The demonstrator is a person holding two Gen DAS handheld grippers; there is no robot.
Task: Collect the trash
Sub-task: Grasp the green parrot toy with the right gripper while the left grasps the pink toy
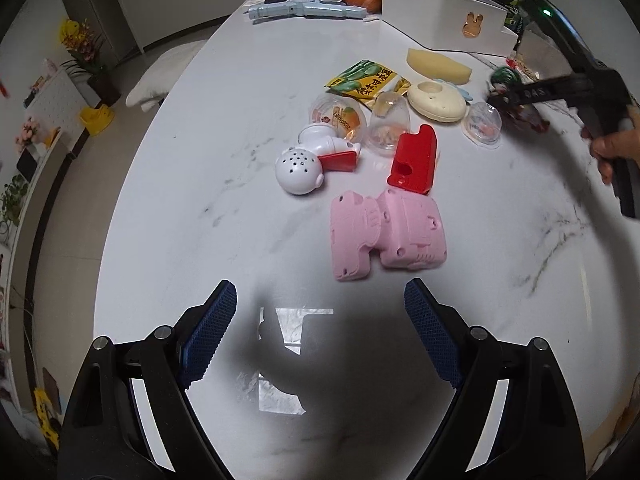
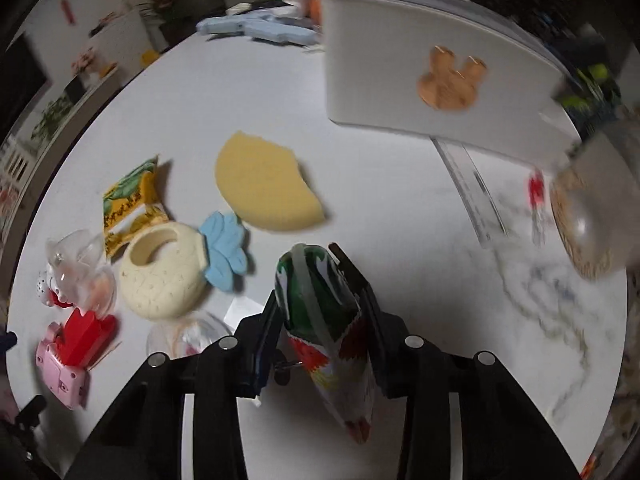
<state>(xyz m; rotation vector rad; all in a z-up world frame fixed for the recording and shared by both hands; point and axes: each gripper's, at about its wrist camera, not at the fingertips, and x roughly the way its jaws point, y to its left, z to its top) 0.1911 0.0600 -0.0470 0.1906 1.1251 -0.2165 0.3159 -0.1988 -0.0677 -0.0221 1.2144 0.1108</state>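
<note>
White marble desk: pink toy at centre, red block at 12, yellow sponge and white box at 1, blue toy far 12.

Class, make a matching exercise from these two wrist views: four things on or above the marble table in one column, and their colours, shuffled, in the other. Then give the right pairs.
Things:
1. sponge
2. flower-shaped piece
3. car-shaped toy
4. wrapper in the right gripper

Colours:
A. pink
B. green, white and red
C. yellow
D. light blue

Pairs: 1-C, 2-D, 3-A, 4-B
</note>
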